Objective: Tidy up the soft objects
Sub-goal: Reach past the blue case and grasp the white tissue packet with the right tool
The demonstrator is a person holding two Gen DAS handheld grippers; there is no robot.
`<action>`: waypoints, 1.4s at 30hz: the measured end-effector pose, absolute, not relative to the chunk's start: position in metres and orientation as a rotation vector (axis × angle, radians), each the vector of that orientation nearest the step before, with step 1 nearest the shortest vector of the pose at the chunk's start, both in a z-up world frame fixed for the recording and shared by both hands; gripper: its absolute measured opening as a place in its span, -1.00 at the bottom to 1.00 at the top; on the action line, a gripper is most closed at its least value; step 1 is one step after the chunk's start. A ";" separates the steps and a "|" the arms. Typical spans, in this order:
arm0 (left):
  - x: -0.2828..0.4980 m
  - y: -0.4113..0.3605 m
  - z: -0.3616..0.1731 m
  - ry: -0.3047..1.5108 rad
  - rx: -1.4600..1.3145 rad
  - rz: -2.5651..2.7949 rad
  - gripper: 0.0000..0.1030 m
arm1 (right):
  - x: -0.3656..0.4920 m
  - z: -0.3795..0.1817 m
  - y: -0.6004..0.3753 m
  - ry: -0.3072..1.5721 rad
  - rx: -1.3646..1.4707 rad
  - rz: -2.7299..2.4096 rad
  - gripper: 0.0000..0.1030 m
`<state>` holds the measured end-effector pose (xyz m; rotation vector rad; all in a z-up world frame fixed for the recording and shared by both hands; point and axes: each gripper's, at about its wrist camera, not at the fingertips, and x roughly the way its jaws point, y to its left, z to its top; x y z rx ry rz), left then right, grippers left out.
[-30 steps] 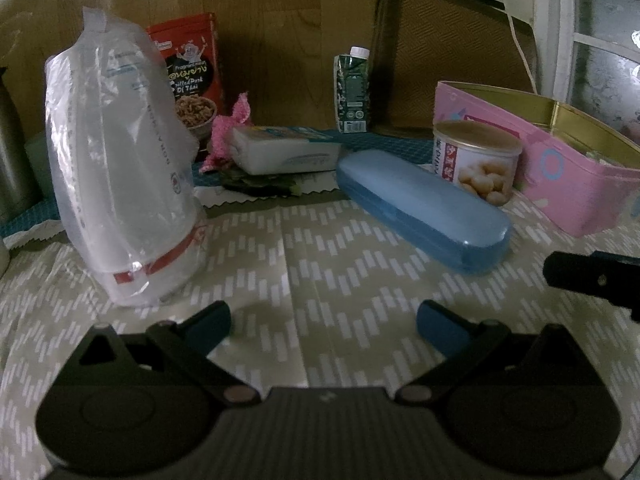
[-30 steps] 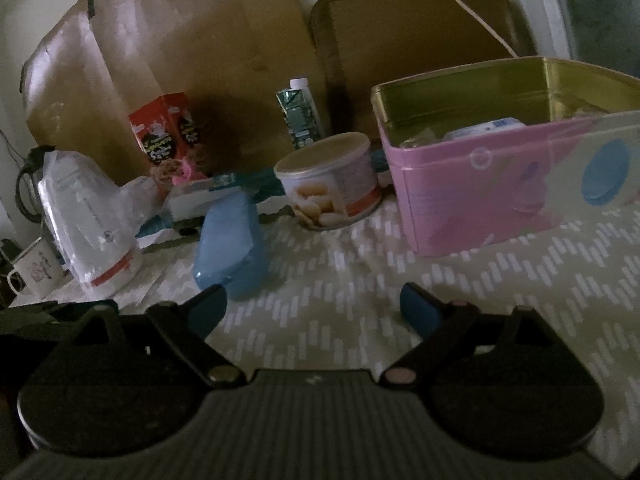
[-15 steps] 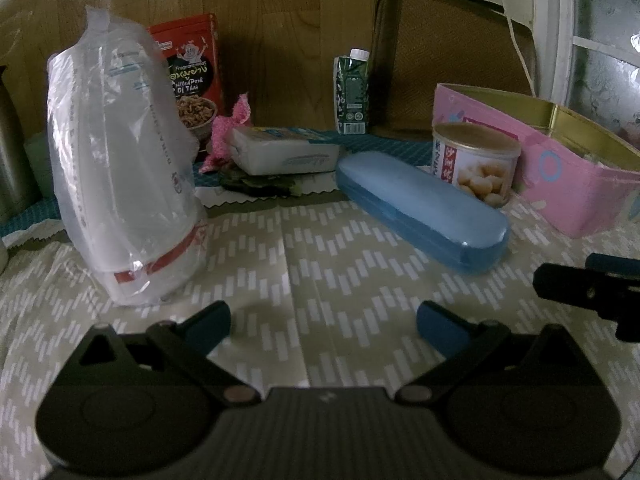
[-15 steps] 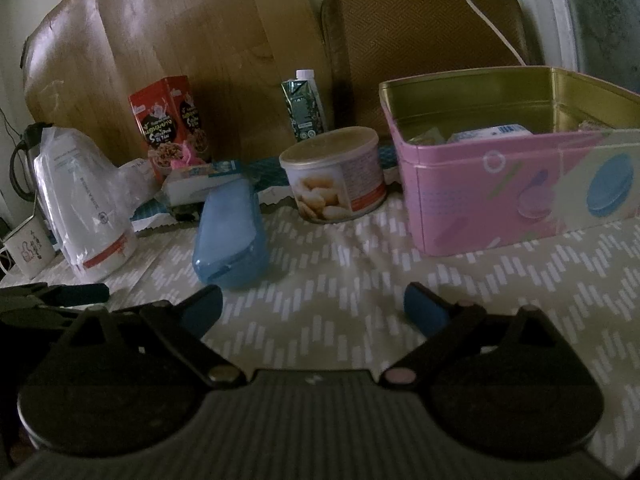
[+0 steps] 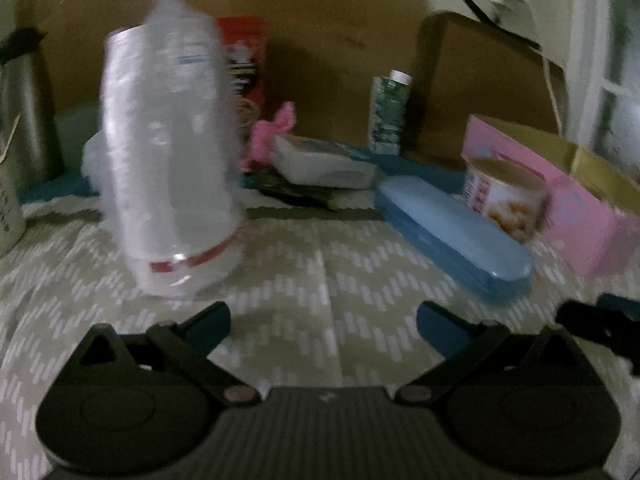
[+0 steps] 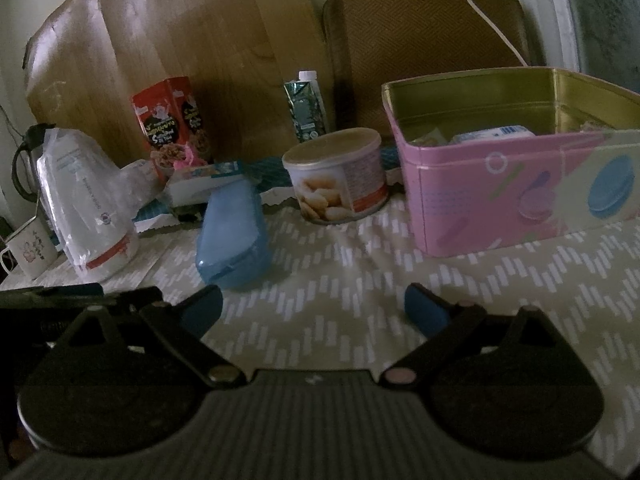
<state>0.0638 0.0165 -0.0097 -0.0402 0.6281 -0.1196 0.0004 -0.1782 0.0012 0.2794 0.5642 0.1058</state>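
Gripper status, both sides: your left gripper [image 5: 322, 322] has its jaws spread wide and holds nothing; your right gripper [image 6: 312, 310] likewise, wide and empty. Both sit low over the patterned tabletop [image 6: 360, 280], level, fingers pointing toward the back wall. The tip of the right one shows at the right edge of the left wrist view, so the two are side by side and close.

Targets, judged from the task: the clear plastic bag [image 5: 168, 160] of stacked white items stands upright just ahead and left of your left gripper. The tissue pack [image 5: 324, 162] lies flat farther back, with a pink soft thing [image 5: 276, 132] beside it. The pink tin [image 6: 516, 176] stands open at the right and already has packets in it; probably the destination.

Handling estimate: the bag looks light, crinkly and slippery, and the film will likely collapse under the jaws. Take it low on the body, near the red band, where the contents back the film; a grab at the loose top would likely only bunch the plastic. The tissue pack should squash readily, so pinch across its short side.

Not soft, leave alone: blue case [image 6: 232, 236], nut can [image 6: 340, 176].

Left view is motion-blurred; fine detail on the bag is unreadable.
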 end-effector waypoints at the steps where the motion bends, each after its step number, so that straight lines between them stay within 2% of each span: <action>1: 0.064 0.022 -0.009 0.622 -0.068 -0.100 0.99 | -0.002 0.003 -0.176 0.549 0.269 0.118 0.88; 6: 0.062 0.049 -0.007 0.574 -0.224 -0.030 0.99 | -0.008 0.027 -0.160 0.442 0.201 0.226 0.62; 9: 0.066 0.050 -0.008 0.592 -0.235 -0.044 0.99 | 0.026 0.054 -0.147 0.428 0.192 0.312 0.62; 12: 0.064 0.046 -0.007 0.573 -0.208 -0.052 0.99 | 0.090 0.065 -0.127 0.527 0.158 0.350 0.85; 15: 0.062 0.043 -0.007 0.555 -0.189 -0.060 0.99 | 0.154 0.056 -0.104 0.614 0.111 0.369 0.91; 18: 0.059 0.044 -0.006 0.549 -0.188 -0.074 0.99 | 0.203 0.043 -0.092 0.729 0.192 0.376 0.91; 23: 0.057 0.044 -0.005 0.537 -0.201 -0.086 0.99 | 0.240 0.032 -0.080 0.817 0.258 0.424 0.98; 28: 0.057 0.044 -0.005 0.526 -0.202 -0.088 0.99 | 0.250 0.026 -0.063 0.834 0.168 0.427 1.00; 31: 0.055 0.045 -0.005 0.518 -0.204 -0.081 0.99 | 0.248 0.021 -0.045 0.839 0.009 0.377 1.00; 32: 0.054 0.045 -0.004 0.513 -0.205 -0.078 0.99 | 0.247 0.020 -0.041 0.838 -0.035 0.356 0.90; 33: 0.053 0.046 -0.004 0.507 -0.208 -0.075 0.99 | 0.245 0.020 -0.040 0.830 -0.071 0.340 0.52; 35: 0.051 0.048 -0.003 0.491 -0.219 -0.070 0.99 | 0.240 0.023 -0.040 0.819 -0.098 0.344 0.40; 36: 0.050 0.050 -0.003 0.483 -0.226 -0.068 0.99 | 0.237 0.025 -0.043 0.813 -0.094 0.344 0.28; 37: 0.049 0.052 -0.003 0.477 -0.234 -0.063 0.99 | 0.234 0.027 -0.045 0.800 -0.099 0.342 0.20; 42: 0.047 0.063 -0.002 0.453 -0.290 -0.042 0.99 | 0.204 0.049 -0.050 0.657 -0.198 0.306 0.20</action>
